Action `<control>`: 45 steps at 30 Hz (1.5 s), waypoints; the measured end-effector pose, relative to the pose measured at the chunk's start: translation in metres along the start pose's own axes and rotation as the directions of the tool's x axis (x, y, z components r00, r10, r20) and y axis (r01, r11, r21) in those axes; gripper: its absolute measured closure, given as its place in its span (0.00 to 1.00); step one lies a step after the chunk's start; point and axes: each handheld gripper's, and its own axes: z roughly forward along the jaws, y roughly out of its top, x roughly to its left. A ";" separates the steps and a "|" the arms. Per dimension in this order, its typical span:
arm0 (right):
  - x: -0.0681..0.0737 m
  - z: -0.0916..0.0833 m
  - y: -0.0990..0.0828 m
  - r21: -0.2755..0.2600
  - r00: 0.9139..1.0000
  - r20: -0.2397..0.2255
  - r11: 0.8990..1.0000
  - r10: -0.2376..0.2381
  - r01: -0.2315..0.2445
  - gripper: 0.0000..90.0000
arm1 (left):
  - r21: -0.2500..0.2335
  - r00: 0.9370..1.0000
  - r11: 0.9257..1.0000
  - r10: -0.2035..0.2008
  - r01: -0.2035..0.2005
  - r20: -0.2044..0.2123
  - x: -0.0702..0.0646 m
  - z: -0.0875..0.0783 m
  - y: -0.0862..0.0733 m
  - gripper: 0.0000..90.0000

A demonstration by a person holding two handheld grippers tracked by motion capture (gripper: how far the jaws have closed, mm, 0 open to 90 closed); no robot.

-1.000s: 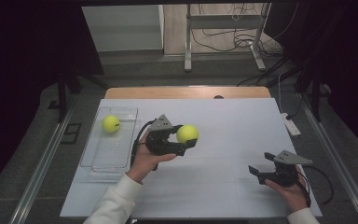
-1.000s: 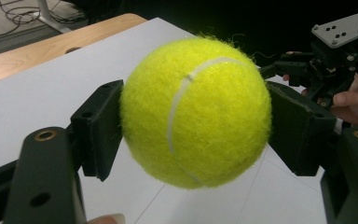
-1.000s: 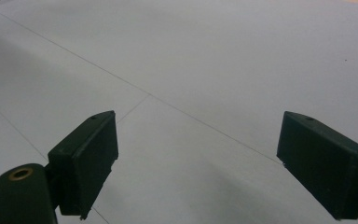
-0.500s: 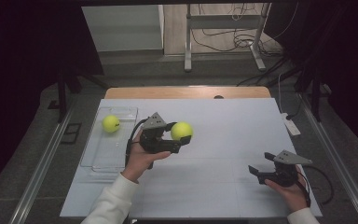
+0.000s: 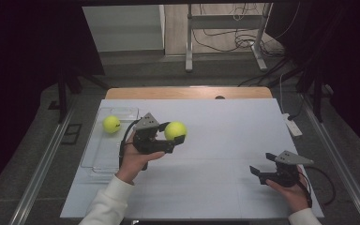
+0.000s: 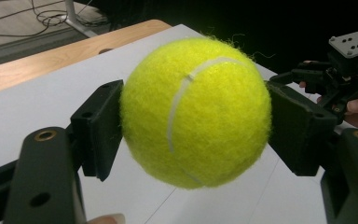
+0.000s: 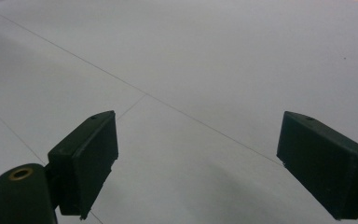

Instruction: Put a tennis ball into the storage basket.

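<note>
The left tool (image 6: 193,112) is running off the bottom edge of its own view, both arms cut short. The tennis ball (image 6: 196,112) is covering the inner faces of its pads and hiding the worktop (image 6: 42,100) behind it. In the high view the clear tray (image 5: 98,157) is showing faint edges; its depth is too hard to tell. The person's forearms are leaving the bottom edge. The right tool (image 7: 198,163) is also cropped at the bottom.
</note>
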 end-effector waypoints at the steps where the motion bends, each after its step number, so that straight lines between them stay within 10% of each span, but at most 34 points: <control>1: 0.000 0.000 0.000 0.000 1.000 0.001 1.000 0.002 -0.002 0.14 | 0.000 1.000 1.000 0.000 0.000 0.000 0.000 0.000 0.000 0.29; 45: 0.003 0.000 0.002 0.000 1.000 -0.001 1.000 -0.013 0.013 0.14 | -0.026 0.988 0.998 -0.063 0.060 -0.140 0.024 -0.043 -0.018 0.30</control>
